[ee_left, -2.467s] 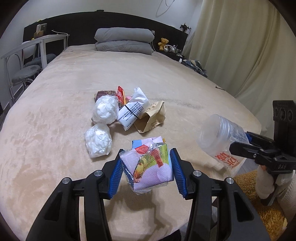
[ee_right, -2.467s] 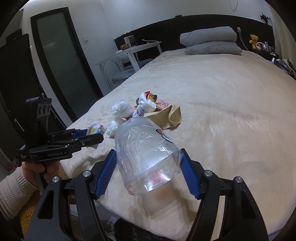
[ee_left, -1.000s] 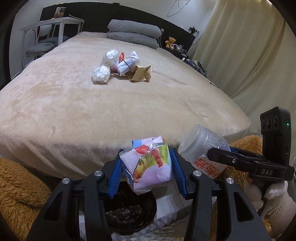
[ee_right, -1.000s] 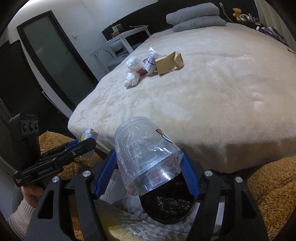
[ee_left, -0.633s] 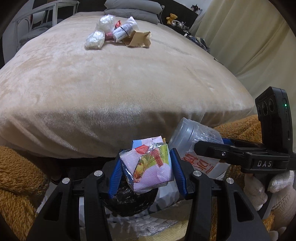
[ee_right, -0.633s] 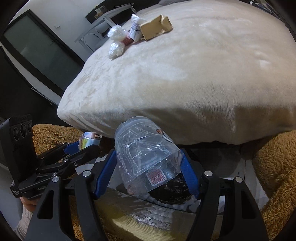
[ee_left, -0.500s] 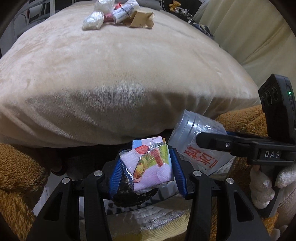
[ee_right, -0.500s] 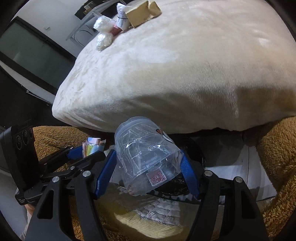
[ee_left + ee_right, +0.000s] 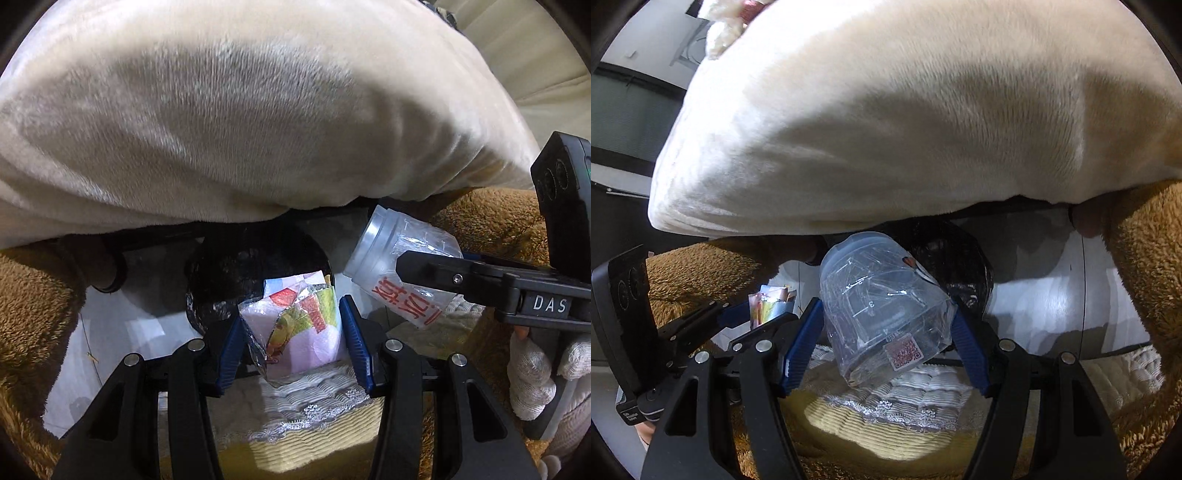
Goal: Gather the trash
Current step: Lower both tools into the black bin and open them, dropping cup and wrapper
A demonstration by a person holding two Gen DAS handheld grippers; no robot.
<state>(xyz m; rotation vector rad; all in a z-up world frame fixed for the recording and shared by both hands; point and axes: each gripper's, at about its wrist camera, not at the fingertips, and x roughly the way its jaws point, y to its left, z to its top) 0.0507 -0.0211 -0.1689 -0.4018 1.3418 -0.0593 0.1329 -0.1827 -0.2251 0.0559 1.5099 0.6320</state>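
My left gripper (image 9: 293, 341) is shut on a crumpled snack wrapper (image 9: 299, 328), pink with red, yellow and foil patches. It hangs just over the near rim of a round bin lined with a black bag (image 9: 255, 269) on the floor below the bed edge. My right gripper (image 9: 886, 343) is shut on a clear plastic cup (image 9: 882, 306) with a QR label; the cup (image 9: 402, 280) shows red print in the left wrist view, tilted beside the bin (image 9: 960, 266). The wrapper (image 9: 770, 301) and left gripper (image 9: 738, 317) show at left in the right wrist view.
The beige plush bedspread (image 9: 240, 110) overhangs the bin. Brown fluffy rugs (image 9: 33, 314) flank a grey floor patch (image 9: 1052, 295). A lace-edged cream cushion (image 9: 886, 417) lies below both grippers. More trash (image 9: 727, 22) lies far back on the bed.
Both grippers have dropped from above the bed down past its edge, carrying wrapper and cup. The black-lined bin has come into view and now sits right under and ahead of them.
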